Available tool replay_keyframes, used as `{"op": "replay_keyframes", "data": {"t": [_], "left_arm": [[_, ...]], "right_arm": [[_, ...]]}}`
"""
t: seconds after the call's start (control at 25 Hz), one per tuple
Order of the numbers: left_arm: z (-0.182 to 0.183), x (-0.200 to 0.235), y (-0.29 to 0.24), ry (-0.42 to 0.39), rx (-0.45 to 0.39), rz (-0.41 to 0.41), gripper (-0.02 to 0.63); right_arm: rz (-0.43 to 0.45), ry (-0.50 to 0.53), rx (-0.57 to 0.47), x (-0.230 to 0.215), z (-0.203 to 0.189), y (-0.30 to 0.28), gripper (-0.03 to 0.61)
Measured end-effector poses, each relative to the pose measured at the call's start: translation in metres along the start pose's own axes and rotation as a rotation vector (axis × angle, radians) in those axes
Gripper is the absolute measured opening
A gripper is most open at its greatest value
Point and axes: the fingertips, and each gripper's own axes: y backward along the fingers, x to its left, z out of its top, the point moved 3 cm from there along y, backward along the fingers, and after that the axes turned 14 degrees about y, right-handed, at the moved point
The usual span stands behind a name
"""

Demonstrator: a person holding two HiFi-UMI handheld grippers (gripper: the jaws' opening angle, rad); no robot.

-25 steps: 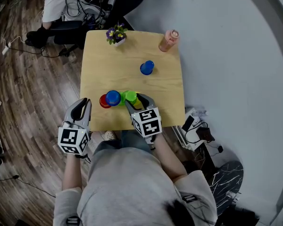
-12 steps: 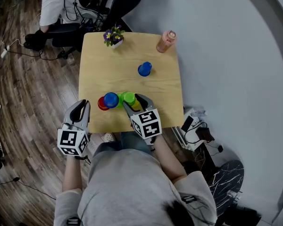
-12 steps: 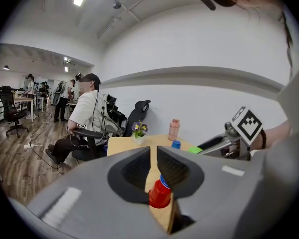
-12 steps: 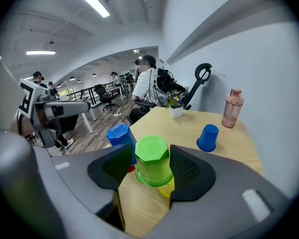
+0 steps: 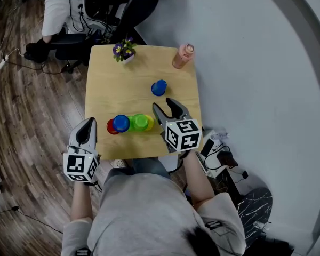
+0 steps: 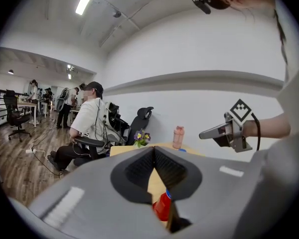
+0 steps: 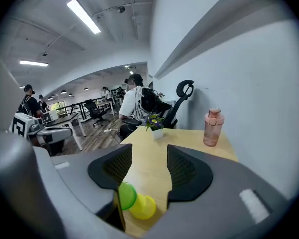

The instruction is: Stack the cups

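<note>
Cups first, from the head view: red cup (image 5: 111, 126), blue cup (image 5: 121, 123), green cup (image 5: 140, 122) and yellow cup (image 5: 150, 123), packed in a row near the front edge of the table (image 5: 106, 84), each touching or overlapping its neighbour. Nesting impossible to judge from above. Well apart, toward the middle, lone blue cup (image 5: 159, 87). At the far edge, pink bottle (image 5: 182, 56) and pot of flowers (image 5: 124, 50). Off the near left corner, left gripper (image 5: 89, 123), just beside the red cup but clear of it. Between the row and the lone blue cup, right gripper (image 5: 164, 106), raised, short of that cup.

Next, left gripper view: left gripper (image 6: 154, 153) with jaws fresh from closing, now pressed together on nothing. Red cup (image 6: 162, 208) low and beyond the tips, untouched.

Then right gripper view: right gripper (image 7: 149, 156) with jaws spread wide, only bare tabletop between them. Green cup (image 7: 125, 195) and yellow cup (image 7: 143, 206) low at the left, outside the gap.

Looks like a pause between grabs, with the lone blue cup the likely next pick. Calls for reaching further out, lowering the spread jaws around that cup's wall, squeezing gently, then carrying it back onto the row. Probably worth keeping the left gripper close, ready to steady the row.
</note>
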Motion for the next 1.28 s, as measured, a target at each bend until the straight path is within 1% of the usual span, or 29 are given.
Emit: {"op": "replay_keyframes", "data": {"t": [0.12,0.32,0.36,0.4,0.48,0.64,0.88,1.16,1.24,1.28], "left_arm": [[0.000,0.002,-0.005,-0.007,-0.006,0.029,0.057],[0.007,0.010,-0.010,0.039,-0.027,0.090,0.058],[0.007,0.013,-0.011,0.042,-0.027,0.103,0.058],[0.008,0.016,-0.012,0.043,-0.027,0.116,0.058],[0.009,0.021,-0.016,0.048,-0.026,0.144,0.058],[0.005,0.028,-0.019,0.073,-0.021,0.199,0.058],[0.003,0.038,-0.018,0.080,-0.009,0.263,0.058],[-0.002,0.046,-0.010,0.082,0.001,0.312,0.058],[-0.003,0.047,-0.006,0.084,0.002,0.318,0.058],[-0.003,0.048,-0.004,0.085,0.001,0.318,0.058]], "right_arm": [[-0.005,-0.005,0.032,-0.030,-0.004,-0.020,0.218],[0.006,0.008,0.139,-0.063,-0.029,-0.058,0.224],[0.015,0.008,0.156,-0.065,-0.035,-0.066,0.231],[0.026,0.010,0.173,-0.066,-0.042,-0.074,0.257],[0.046,0.020,0.205,-0.068,-0.055,-0.088,0.288],[0.059,0.020,0.260,-0.072,-0.083,-0.110,0.314],[0.026,0.007,0.281,-0.076,-0.102,-0.144,0.318],[-0.016,0.032,0.273,-0.081,-0.105,-0.161,0.310],[-0.027,0.043,0.269,-0.080,-0.103,-0.158,0.264],[-0.030,0.050,0.264,-0.078,-0.101,-0.157,0.260]]}}
